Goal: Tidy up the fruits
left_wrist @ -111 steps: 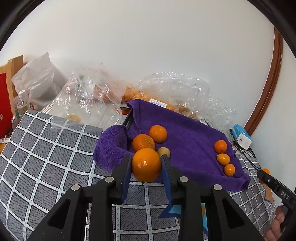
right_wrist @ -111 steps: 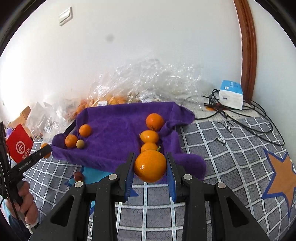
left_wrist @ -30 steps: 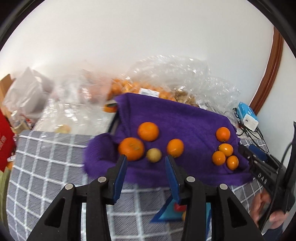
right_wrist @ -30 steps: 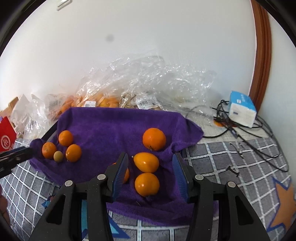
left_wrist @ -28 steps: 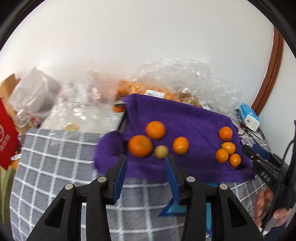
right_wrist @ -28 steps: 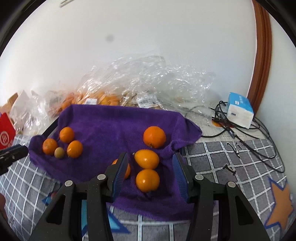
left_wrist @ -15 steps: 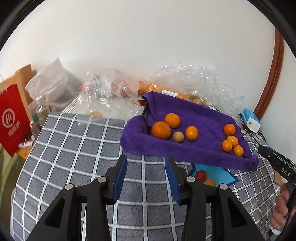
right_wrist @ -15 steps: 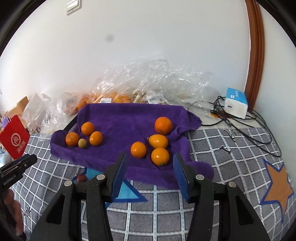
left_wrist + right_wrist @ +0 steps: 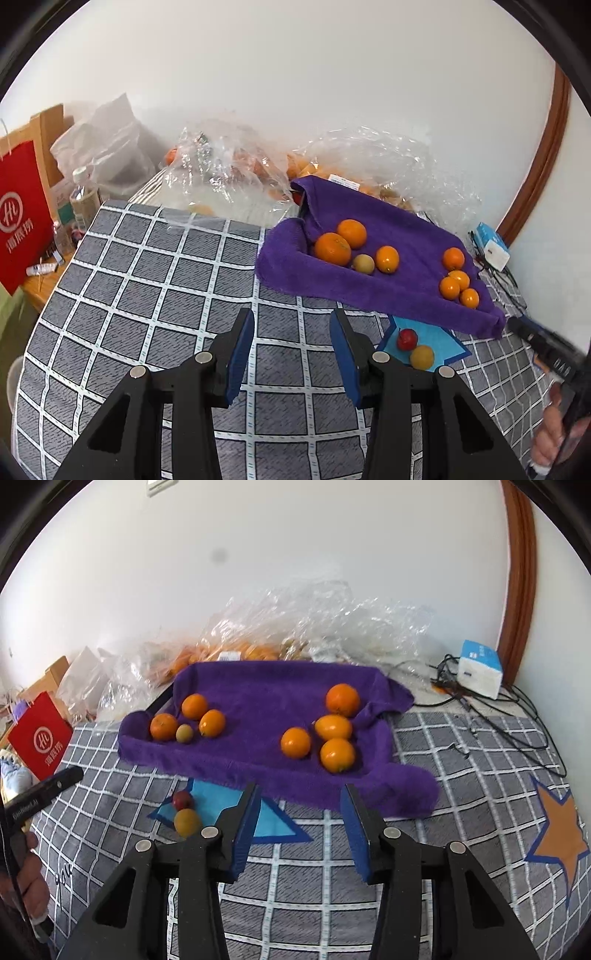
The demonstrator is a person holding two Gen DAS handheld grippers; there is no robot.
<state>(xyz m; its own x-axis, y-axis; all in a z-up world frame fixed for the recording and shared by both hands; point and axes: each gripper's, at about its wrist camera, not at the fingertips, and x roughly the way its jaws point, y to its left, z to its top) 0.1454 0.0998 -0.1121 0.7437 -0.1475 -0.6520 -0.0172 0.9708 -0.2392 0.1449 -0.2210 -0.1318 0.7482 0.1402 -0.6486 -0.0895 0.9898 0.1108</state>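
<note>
**Purple towel loaded, both grippers hanging back empty**

Purple is the colour here: the towel (image 9: 266, 701) sprawls across the grey checked cloth (image 9: 147, 288), and the fruit sits on it in two camps. On the left side, two oranges, a smaller orange fruit (image 9: 212, 722) and a pale greenish-brown fruit (image 9: 184, 733) huddle together, touching or nearly so. Over on the right side, four orange fruits: the biggest (image 9: 342, 700) at the back, an oval one (image 9: 332, 727) just in front of it, and two more nearer the towel's front edge.

Off the towel, look at this: a small red fruit (image 9: 183, 800) and a yellow fruit (image 9: 187, 822) sit side by side, touching, on the blue star patch (image 9: 218, 801) just in front of the towel.

The left gripper (image 9: 291, 350) hovers over the checked cloth, well short of the towel, fingers spread wide with nothing between them. The right gripper (image 9: 299, 825) is the same story: fingers wide, empty, poised just short of the towel's front edge.

Behind it all, crinkled clear plastic bags (image 9: 314, 627) with more orange fruit lie against the white wall, and a red paper bag (image 9: 22, 221) stands off to the left.
</note>
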